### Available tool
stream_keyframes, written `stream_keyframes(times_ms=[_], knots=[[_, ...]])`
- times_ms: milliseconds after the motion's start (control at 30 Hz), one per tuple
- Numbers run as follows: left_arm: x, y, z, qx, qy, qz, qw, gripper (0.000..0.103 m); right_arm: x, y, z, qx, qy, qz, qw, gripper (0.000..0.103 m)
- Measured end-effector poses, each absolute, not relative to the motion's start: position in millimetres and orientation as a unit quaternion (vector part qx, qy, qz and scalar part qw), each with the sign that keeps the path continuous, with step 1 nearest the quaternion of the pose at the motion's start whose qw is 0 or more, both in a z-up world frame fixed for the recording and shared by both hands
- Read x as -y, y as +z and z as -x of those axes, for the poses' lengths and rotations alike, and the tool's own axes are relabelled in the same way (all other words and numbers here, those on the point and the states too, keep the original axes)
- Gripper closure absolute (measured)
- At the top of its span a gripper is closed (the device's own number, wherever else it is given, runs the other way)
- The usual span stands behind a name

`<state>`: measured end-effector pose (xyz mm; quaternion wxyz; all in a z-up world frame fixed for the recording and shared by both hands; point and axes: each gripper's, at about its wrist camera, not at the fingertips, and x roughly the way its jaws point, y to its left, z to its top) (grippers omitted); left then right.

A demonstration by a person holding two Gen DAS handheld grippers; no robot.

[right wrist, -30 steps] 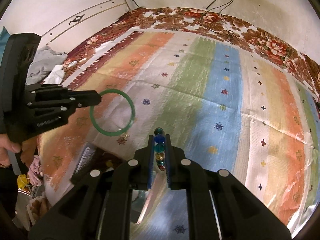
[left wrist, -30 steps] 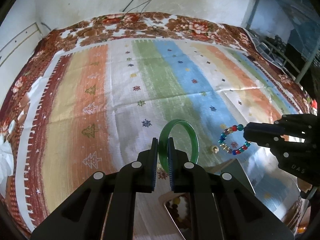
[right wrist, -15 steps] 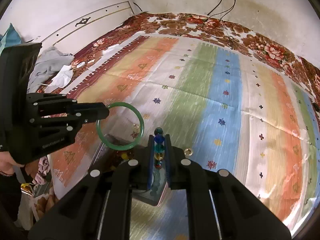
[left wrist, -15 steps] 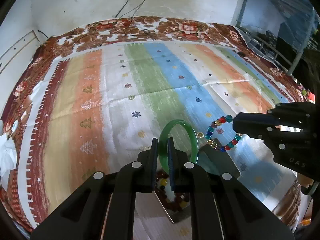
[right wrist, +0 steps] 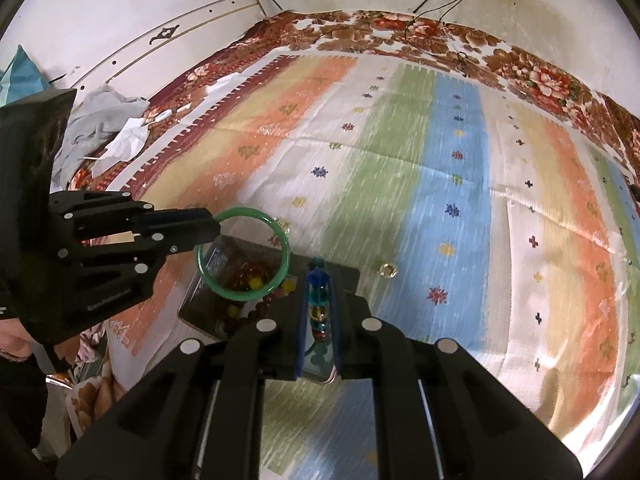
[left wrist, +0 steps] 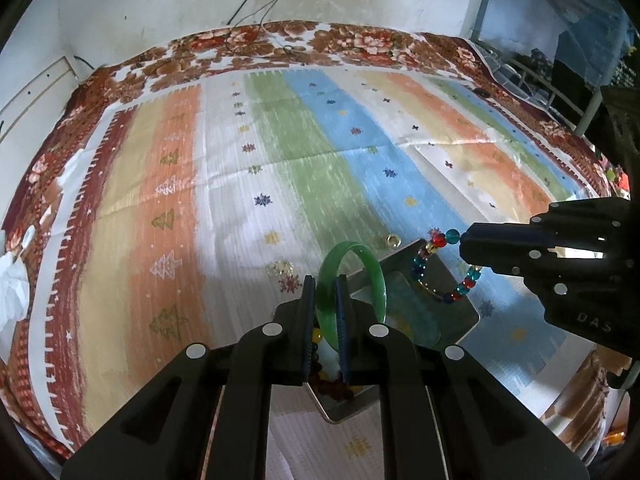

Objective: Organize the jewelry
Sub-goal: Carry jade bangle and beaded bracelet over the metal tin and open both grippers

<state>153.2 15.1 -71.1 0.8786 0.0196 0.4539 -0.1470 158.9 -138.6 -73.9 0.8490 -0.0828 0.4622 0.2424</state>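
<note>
My left gripper (left wrist: 325,284) is shut on a green bangle (left wrist: 376,276), held upright over a shiny metal box (left wrist: 452,308) on the striped bedcover. In the right wrist view the same bangle (right wrist: 280,236) hangs from the left gripper (right wrist: 212,228) above the box (right wrist: 344,270), which holds red, brown and yellow beads (right wrist: 250,274). My right gripper (right wrist: 319,280) is shut on a multicoloured bead bracelet (right wrist: 318,304). From the left wrist view that bracelet (left wrist: 424,264) dangles from the right gripper (left wrist: 464,240) over the box's right side.
A small gold ring (right wrist: 387,269) lies on the bedcover just beyond the box, also seen as the ring (left wrist: 393,240). Crumpled grey and white cloth (right wrist: 108,128) sits at the bed's left edge. A hand (right wrist: 12,336) holds the left gripper's handle.
Both grippers have travelled over the bedcover with their jewellery, and the metal box has come in under them. The bangle and bead bracelet now hang above the box.
</note>
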Motion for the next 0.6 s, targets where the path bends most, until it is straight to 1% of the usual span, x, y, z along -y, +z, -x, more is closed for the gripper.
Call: stream_keyframes(times_ms=[500, 567, 600], knots=[[-3.4, -77.3, -147.7, -0.464, -0.164, -0.029, 0.870, 0.093, 133.2, -77.0, -155.1, -0.470, 0.243, 0.087, 0.844, 0.092], [0.4, -82.4, -146.9, -0.472, -0.172, -0.032, 0.864, 0.091, 132.7, -78.5, -155.2, -0.473, 0.246, 0.087, 0.841, 0.089], [1.2, -83.8, -147.1, -0.474, -0.171, -0.036, 0.863, 0.077, 132.2, -78.7, -155.9, -0.474, 0.247, 0.087, 0.840, 0.075]])
